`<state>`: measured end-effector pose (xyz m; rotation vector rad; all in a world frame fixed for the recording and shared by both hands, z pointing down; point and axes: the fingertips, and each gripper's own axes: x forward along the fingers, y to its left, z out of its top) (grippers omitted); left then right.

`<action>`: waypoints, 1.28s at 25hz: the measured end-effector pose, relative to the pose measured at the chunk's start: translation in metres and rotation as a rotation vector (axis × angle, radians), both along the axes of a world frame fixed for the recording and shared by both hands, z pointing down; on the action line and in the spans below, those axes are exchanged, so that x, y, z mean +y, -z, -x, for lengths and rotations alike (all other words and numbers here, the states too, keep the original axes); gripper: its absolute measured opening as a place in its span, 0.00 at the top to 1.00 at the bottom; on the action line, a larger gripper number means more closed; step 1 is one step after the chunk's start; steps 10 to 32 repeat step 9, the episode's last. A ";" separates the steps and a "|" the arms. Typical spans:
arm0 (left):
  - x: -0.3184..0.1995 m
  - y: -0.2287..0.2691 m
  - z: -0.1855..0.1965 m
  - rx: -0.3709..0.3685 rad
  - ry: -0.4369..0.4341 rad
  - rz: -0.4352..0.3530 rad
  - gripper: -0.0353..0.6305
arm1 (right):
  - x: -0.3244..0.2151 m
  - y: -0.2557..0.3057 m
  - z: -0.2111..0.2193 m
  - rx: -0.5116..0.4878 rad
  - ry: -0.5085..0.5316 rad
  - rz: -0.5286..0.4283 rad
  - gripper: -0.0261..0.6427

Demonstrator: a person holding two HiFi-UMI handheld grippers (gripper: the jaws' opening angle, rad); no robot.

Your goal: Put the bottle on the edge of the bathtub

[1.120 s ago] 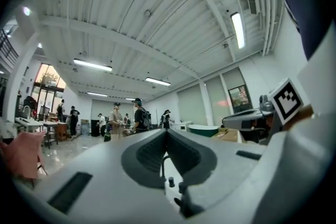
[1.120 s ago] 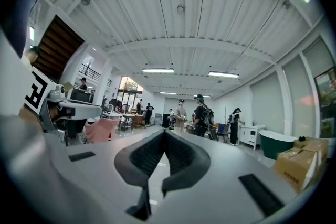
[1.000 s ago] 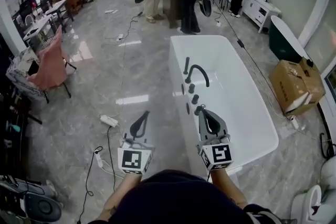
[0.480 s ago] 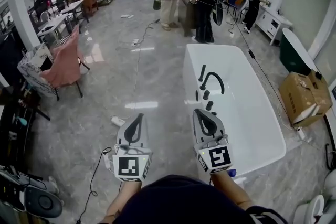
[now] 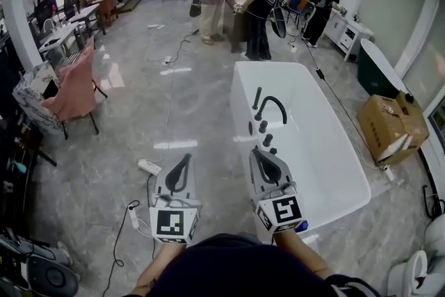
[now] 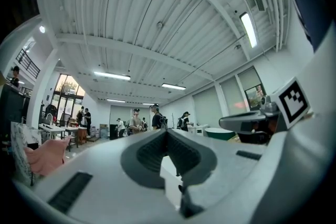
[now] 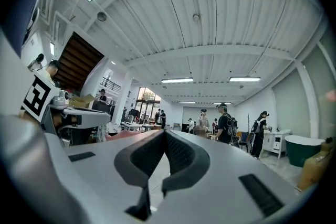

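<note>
My left gripper (image 5: 185, 162) and right gripper (image 5: 259, 155) both had their jaws pressed together on nothing, near the near end of the bathtub (image 5: 240, 95). I found no bottle in any view, on the rim or by the tap (image 5: 271, 106). Its place, heading and long axis, and the task's stage, were beyond telling.
</note>
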<state>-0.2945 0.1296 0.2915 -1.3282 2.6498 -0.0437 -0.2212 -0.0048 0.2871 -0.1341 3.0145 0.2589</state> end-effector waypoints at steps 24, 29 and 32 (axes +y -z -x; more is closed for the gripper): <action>-0.004 -0.005 -0.007 -0.004 -0.042 0.007 0.95 | 0.002 -0.001 -0.007 0.001 -0.027 0.009 0.94; -0.004 -0.005 -0.007 -0.004 -0.042 0.007 0.95 | 0.002 -0.001 -0.007 0.001 -0.027 0.009 0.94; -0.004 -0.005 -0.007 -0.004 -0.042 0.007 0.95 | 0.002 -0.001 -0.007 0.001 -0.027 0.009 0.94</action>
